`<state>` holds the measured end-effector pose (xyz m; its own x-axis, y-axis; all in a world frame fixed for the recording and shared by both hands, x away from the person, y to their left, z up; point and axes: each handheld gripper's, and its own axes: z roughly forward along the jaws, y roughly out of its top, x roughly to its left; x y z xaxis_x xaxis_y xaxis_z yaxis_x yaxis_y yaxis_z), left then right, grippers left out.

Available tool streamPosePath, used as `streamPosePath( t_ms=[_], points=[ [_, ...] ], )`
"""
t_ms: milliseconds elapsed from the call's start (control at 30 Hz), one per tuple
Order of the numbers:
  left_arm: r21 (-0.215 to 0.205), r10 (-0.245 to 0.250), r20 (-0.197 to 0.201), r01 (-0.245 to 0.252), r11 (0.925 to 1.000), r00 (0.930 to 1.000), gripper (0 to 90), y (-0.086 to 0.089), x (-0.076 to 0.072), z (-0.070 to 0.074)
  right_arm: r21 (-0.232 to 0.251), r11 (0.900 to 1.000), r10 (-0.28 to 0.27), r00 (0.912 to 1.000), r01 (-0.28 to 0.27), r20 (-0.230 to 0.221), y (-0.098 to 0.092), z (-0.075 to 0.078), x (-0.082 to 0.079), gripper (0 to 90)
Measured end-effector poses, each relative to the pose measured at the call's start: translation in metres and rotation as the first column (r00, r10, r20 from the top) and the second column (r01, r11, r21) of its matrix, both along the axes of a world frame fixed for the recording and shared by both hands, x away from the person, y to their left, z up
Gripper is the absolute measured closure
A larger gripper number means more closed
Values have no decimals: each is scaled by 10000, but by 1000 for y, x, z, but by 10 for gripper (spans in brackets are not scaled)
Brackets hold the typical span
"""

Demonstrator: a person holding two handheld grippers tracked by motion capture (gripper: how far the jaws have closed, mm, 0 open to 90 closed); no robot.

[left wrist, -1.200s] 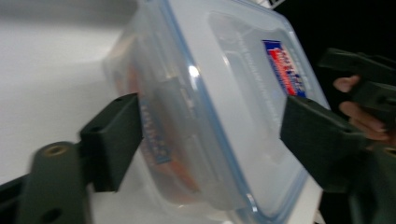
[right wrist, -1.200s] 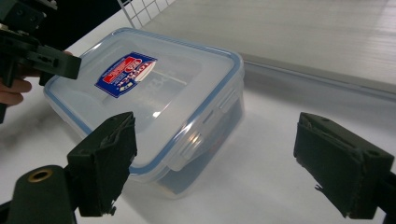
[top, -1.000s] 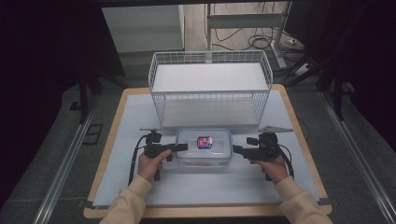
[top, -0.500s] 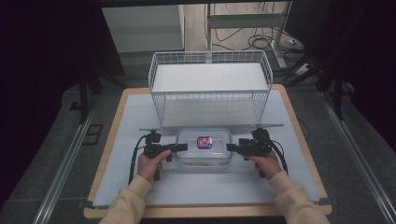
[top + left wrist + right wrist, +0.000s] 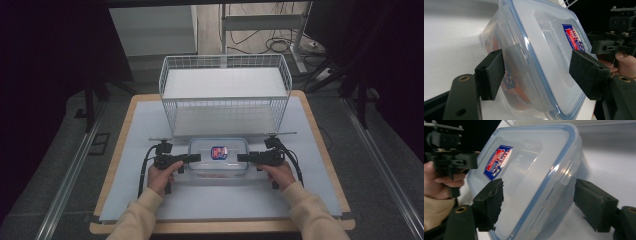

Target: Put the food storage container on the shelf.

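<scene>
A clear plastic box (image 5: 218, 162) with a blue-rimmed lid and a red and blue sticker (image 5: 218, 151) lies on the white mat. My left gripper (image 5: 195, 158) is at its left end. In the left gripper view the jaws (image 5: 537, 72) stand open astride the box's (image 5: 544, 50) rim. My right gripper (image 5: 242, 158) is at the box's right end. Its jaws (image 5: 539, 197) have just been closing around the box (image 5: 536, 165). One pad (image 5: 490, 202) lies over the lid and a gap shows at the other pad (image 5: 594, 202).
A white wire basket (image 5: 225, 59) stands just behind the box, its front wall close to the box's far side. The white mat (image 5: 145, 120) covers a wooden table whose edges drop to a dark floor. Cables trail from both grippers toward the hands.
My right gripper has moved left up to the box's right end. The left gripper and the box have stayed where they were.
</scene>
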<state>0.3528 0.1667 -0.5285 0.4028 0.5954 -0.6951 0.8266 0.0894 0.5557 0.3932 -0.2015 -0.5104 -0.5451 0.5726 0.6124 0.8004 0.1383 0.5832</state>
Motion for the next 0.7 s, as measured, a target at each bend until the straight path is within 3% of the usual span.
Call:
streamPosePath(
  t_ms=[333, 533, 700],
  points=[
    [20, 80, 174, -80, 10000, 9998, 289, -1, -3, 0, 432, 9988, -202, 9968, 236, -779, -6, 0, 2, 349],
    [177, 166, 542, -176, 9997, 9984, 305, -2, -12, 3, 638, 9975, -258, 9968, 306, -751, -10, 2, -2, 407],
    [378, 128, 963, -165, 9991, 9953, 339, -2, -22, 7, 706, 9973, -188, 9988, 219, -450, -12, 6, -9, 453]
  ],
)
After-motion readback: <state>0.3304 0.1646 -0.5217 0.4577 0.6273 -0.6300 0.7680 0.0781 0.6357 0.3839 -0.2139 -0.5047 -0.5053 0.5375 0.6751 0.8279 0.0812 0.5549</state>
